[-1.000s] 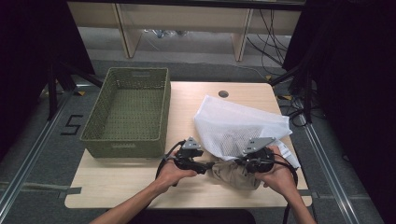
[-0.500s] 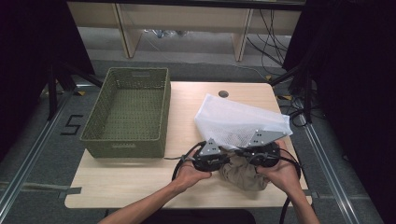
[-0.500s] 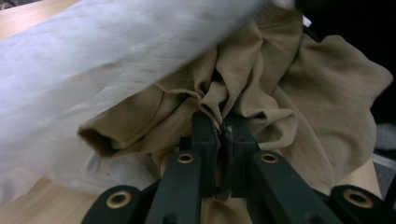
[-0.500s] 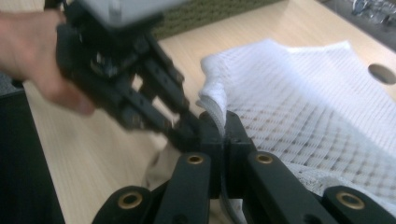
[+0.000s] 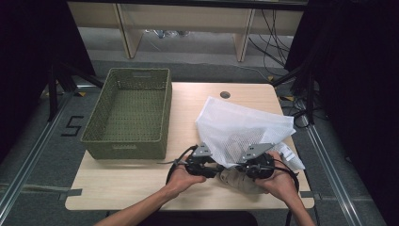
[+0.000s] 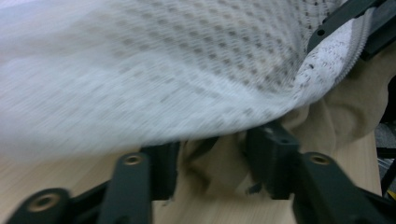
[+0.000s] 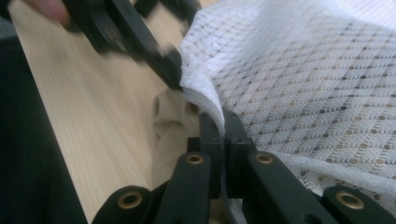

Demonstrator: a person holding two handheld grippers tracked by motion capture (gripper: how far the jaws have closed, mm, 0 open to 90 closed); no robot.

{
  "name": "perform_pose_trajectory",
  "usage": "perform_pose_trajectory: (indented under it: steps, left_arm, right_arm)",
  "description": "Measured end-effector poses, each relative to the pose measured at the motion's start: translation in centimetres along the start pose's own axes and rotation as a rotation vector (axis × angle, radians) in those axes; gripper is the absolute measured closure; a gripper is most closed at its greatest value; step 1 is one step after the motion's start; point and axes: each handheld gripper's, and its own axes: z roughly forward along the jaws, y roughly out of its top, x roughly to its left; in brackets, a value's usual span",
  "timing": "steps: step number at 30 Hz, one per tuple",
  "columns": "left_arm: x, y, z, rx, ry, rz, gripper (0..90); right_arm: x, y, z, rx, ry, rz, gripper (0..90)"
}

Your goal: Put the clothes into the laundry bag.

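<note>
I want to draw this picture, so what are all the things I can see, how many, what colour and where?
mesh bag: one, white, right half of the table, puffed up
cloth: one, beige, at the bag's near edge, partly inside
basket: one, olive green, left side of the table
table: one, light wood
shelves: pale wood, behind the table
left hand-held gripper: black, jaws apart around the cloth
right hand-held gripper: black, shut on the bag's edge

A white mesh bag [image 5: 240, 129] (diamond-patterned weave dotted with small holes) lies over a beige cloth [image 5: 237, 179] on the pale wood-grain table [image 5: 131, 181], beside an olive-green woven basket [image 5: 129, 113].
</note>
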Motion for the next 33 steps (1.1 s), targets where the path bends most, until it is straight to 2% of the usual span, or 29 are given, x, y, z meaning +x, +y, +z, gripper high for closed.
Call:
perform_pose_trajectory:
  steps: [1, 2, 3, 4, 5, 6, 7, 8, 9, 11, 12, 13, 15, 18, 19, 20, 21, 22, 24, 25, 26, 28, 29, 30, 31, 32, 33]
  left_arm:
    - [0.4, -0.2, -0.5, -0.015, 0.016, -0.007, 51.2]
    - [0.9, -0.3, -1.0, -0.009, 0.040, -0.017, 51.5]
    - [1.4, -0.3, -1.4, -0.006, 0.070, -0.002, 51.8]
    - [1.7, -0.4, -1.5, 0.005, 0.082, -0.032, 52.2]
    - [2.1, -0.5, -1.5, 0.013, 0.116, -0.025, 52.6]
    - [2.2, -0.5, -1.5, 0.017, 0.111, -0.027, 52.8]
    - [2.5, -0.5, -1.4, 0.043, 0.122, 0.005, 52.8]
    - [2.4, -0.5, -1.0, 0.040, 0.147, -0.003, 53.0]
    - [2.6, -0.6, -0.8, 0.068, 0.151, 0.005, 53.2]
    - [2.5, -0.6, 0.0, 0.073, 0.169, 0.004, 54.2]
    - [2.5, -0.6, 0.3, 0.091, 0.172, -0.007, 54.2]
    - [2.6, -0.5, 0.7, 0.100, 0.177, 0.013, 54.2]
    - [2.3, -0.3, 1.4, 0.107, 0.175, 0.028, 54.6]
    - [2.1, 0.3, 2.6, 0.090, 0.181, 0.035, 56.0]
    - [2.2, 0.5, 2.9, 0.100, 0.183, 0.043, 56.4]
    - [2.1, 0.7, 3.4, 0.085, 0.194, 0.045, 56.4]
    - [2.1, 0.9, 3.7, 0.093, 0.206, 0.062, 56.3]
    - [2.1, 1.0, 4.2, 0.098, 0.208, 0.052, 55.6]
    - [1.9, 1.2, 4.9, 0.116, 0.222, 0.060, 53.1]
    - [2.0, 1.2, 5.2, 0.114, 0.222, 0.064, 52.4]
    - [2.0, 1.2, 5.5, 0.108, 0.199, 0.061, 52.5]
    - [1.8, 1.3, 6.0, 0.116, 0.190, 0.060, 52.4]
    - [1.8, 1.4, 6.1, 0.117, 0.189, 0.076, 51.7]
    - [1.6, 1.5, 6.3, 0.101, 0.189, 0.071, 51.2]
    - [1.6, 1.6, 6.5, 0.106, 0.189, 0.067, 51.2]
    - [1.5, 1.7, 6.6, 0.121, 0.193, 0.081, 53.2]
    - [1.5, 1.8, 6.8, 0.123, 0.186, 0.088, 57.9]
  right_arm:
    - [0.0, -0.1, 0.2, 0.009, -0.009, -0.004, 90.0]
    - [0.0, -0.1, 0.4, 0.018, -0.008, -0.007, 90.0]
    - [-0.2, -0.1, 0.5, 0.022, -0.016, -0.014, 90.0]
    - [-0.2, -0.1, 0.7, 0.034, -0.031, -0.013, 90.0]
    - [-0.4, -0.2, 0.8, 0.045, -0.050, -0.017, 90.0]
    - [-0.6, -0.2, 0.8, 0.048, -0.063, -0.023, 90.0]
    - [-0.7, -0.2, 0.7, 0.044, -0.071, -0.021, 90.0]
    - [-1.0, -0.3, 0.6, 0.031, -0.081, -0.028, 90.0]
    - [-1.1, -0.2, 0.3, 0.025, -0.097, -0.021, 90.0]
    - [-1.6, -0.3, -0.1, 0.004, -0.113, 0.004, 90.0]
    - [-1.9, -0.3, -0.4, -0.003, -0.113, 0.013, 90.0]
    - [-2.0, -0.3, -0.5, -0.013, -0.123, 0.028, 90.0]
    - [-2.4, -0.4, -0.9, -0.045, -0.119, 0.034, 90.0]
    - [-2.6, -0.2, -1.4, -0.064, -0.128, 0.036, 90.0]
    - [-2.7, -0.2, -1.6, -0.067, -0.132, 0.045, 90.0]
    - [-2.7, -0.1, -1.8, -0.059, -0.121, 0.053, 90.0]
    - [-2.9, -0.1, -1.9, -0.064, -0.123, 0.040, 90.0]
    - [-2.9, -0.1, -1.9, -0.080, -0.142, 0.050, 90.0]
    - [-3.0, 0.1, -2.1, -0.068, -0.119, 0.045, 90.0]
    - [-3.0, 0.1, -2.0, -0.082, -0.132, 0.037, 90.0]
    - [-3.0, 0.1, -1.9, -0.081, -0.130, 0.037, 90.0]
    - [-3.0, 0.0, -2.0, -0.080, -0.126, 0.042, 90.0]
    - [-3.0, 0.1, -2.1, -0.071, -0.119, 0.037, 89.9]
    - [-3.0, 0.0, -2.1, -0.065, -0.108, 0.044, 90.0]
    - [-3.1, 0.0, -2.1, -0.066, -0.112, 0.032, 90.0]
    - [-3.0, 0.0, -2.1, -0.063, -0.111, 0.052, 90.0]
    - [-3.0, 0.0, -2.2, -0.064, -0.112, 0.047, 90.0]
